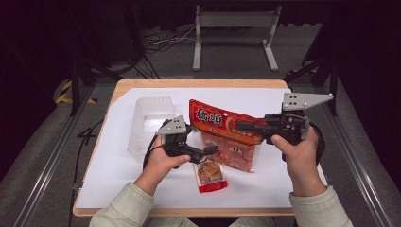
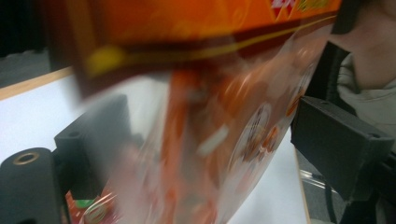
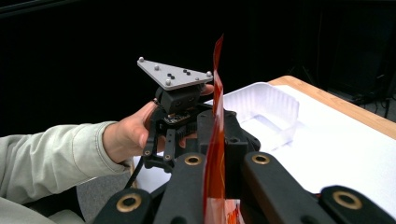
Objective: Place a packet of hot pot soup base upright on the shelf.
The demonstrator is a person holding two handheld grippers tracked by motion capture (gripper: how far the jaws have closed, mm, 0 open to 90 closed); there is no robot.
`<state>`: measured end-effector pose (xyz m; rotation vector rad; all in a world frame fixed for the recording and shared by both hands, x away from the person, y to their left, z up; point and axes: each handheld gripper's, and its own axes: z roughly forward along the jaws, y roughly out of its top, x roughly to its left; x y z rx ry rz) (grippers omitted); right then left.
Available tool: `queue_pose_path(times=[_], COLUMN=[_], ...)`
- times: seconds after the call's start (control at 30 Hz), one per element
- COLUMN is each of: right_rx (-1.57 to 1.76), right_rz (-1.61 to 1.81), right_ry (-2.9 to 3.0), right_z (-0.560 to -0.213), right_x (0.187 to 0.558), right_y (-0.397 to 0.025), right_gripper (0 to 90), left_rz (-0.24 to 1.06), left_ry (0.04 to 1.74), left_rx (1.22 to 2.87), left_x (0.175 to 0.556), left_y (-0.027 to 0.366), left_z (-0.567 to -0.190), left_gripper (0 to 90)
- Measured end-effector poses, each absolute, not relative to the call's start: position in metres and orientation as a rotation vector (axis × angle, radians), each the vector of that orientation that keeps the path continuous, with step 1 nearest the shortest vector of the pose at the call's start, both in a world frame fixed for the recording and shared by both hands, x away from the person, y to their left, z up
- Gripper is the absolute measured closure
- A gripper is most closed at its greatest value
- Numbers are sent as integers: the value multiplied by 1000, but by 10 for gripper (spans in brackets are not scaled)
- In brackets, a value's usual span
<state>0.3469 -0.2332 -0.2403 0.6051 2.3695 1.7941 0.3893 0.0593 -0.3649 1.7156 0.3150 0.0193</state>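
Above the table's middle, the red snack bag (image 1: 227, 135) hangs lifted, its printed top clamped edge-on between the right gripper (image 1: 242, 126) jaws at three o'clock; the left gripper (image 1: 211, 151), at nine o'clock, has its jaws standing apart on either side of the bag's clear lower part, so the step in hand looks like emptying or opening the bag. One small packet (image 1: 211, 176) lies on the white table (image 1: 118, 175) at six o'clock, and the clear plastic tray (image 1: 150, 120) waits at ten o'clock; the next move probably calls for the left jaws to close on the film; the right gripper view shows the firm pinch, while the left gripper view shows the blurred contents inside the film.
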Motion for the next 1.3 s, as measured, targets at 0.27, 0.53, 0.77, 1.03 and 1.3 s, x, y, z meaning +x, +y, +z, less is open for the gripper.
queue_pose_path(times=[0.27, 0.53, 0.77, 1.03, 1.3], right_rx=[587, 579, 594, 605, 610], right_rz=[1836, 1889, 1877, 1859, 1841], right_ry=[2366, 2326, 2308, 2285, 2283], right_z=[-246, -252, -254, -255, -256], right_x=[349, 348, 348, 347, 350], right_y=[-228, -227, -230, -235, -235], right_gripper=[900, 900, 900, 900, 900], left_rz=[-2, 17, -3, 11, 1], left_ry=[242, 202, 189, 188, 196], left_rx=[1688, 1704, 1748, 1773, 1789], left_x=[389, 384, 381, 373, 374], left_y=[55, 51, 52, 52, 53], left_z=[-365, -364, -360, -355, -354], left_gripper=[187, 409, 615, 710, 714])
